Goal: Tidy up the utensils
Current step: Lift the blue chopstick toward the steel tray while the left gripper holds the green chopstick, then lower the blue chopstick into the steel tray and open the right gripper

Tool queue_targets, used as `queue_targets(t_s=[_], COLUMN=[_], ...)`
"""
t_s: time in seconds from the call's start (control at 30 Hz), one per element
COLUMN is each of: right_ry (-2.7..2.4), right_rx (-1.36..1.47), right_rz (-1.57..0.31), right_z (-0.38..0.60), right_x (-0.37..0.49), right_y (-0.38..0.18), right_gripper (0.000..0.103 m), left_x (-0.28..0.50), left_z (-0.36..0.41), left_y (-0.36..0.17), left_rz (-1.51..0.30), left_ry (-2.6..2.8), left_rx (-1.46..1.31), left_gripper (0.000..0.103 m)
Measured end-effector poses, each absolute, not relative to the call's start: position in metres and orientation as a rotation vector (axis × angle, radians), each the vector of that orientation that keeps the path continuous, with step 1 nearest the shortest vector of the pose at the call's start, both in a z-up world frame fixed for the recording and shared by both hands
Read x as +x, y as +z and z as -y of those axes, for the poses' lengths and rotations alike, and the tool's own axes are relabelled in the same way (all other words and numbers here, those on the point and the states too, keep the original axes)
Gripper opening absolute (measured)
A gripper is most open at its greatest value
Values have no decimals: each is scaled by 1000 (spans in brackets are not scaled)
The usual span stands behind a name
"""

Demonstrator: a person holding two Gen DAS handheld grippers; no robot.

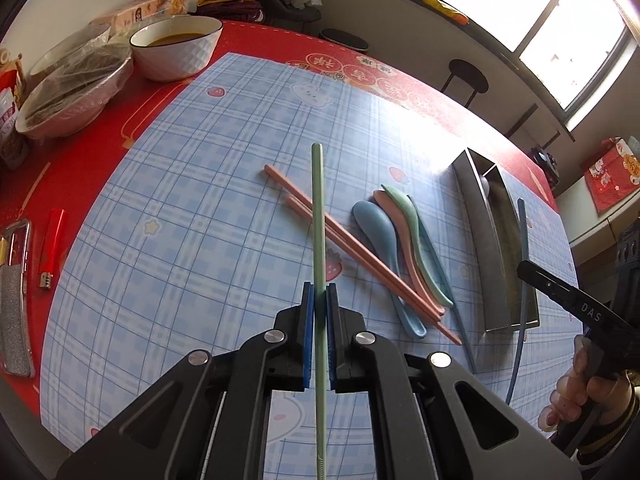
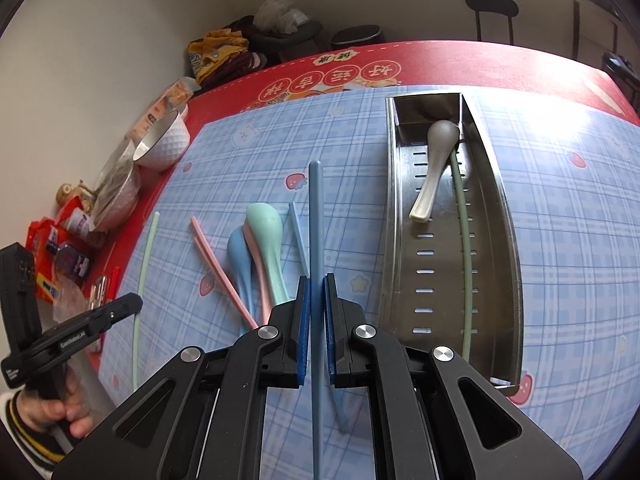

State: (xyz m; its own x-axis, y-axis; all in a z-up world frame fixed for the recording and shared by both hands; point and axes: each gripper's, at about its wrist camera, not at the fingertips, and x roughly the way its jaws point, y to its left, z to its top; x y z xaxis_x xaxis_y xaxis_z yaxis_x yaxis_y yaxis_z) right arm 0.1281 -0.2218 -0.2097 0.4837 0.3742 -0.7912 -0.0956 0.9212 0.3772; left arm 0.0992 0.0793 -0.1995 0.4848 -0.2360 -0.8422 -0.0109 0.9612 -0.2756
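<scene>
While clamping chopsticks, both grippers (image 1: 319, 294) (image 2: 318, 288) hover level.

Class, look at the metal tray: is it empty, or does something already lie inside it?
Not empty. The metal tray already holds a grey spoon and one green chopstick lying along its length.

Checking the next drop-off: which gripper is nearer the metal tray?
Right. The right gripper, shut on a blue chopstick, sits just beside the tray. The left gripper, holding a green chopstick, is farther, beyond the spoons.
</scene>
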Motion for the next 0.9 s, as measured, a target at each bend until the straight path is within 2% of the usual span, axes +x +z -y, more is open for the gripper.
queue_targets(t_s=[0.37, 0.67, 0.9], right_ry=[182, 116, 94], right_rx=[380, 279, 178], right_rz=[-950, -884, -866], right_z=[279, 300, 293], right_x=[142, 174, 194], right_y=[-190, -168, -175], right_gripper=[7, 7, 7], left_x=[99, 99, 101], left_z=[-63, -62, -66], left_y=[-178, -180, -185], left_rz=[-1015, -1015, -1027], left_ry=[-172, -176, -171], left_rx=[-260, -276, -283], left_gripper=[6, 6, 6])
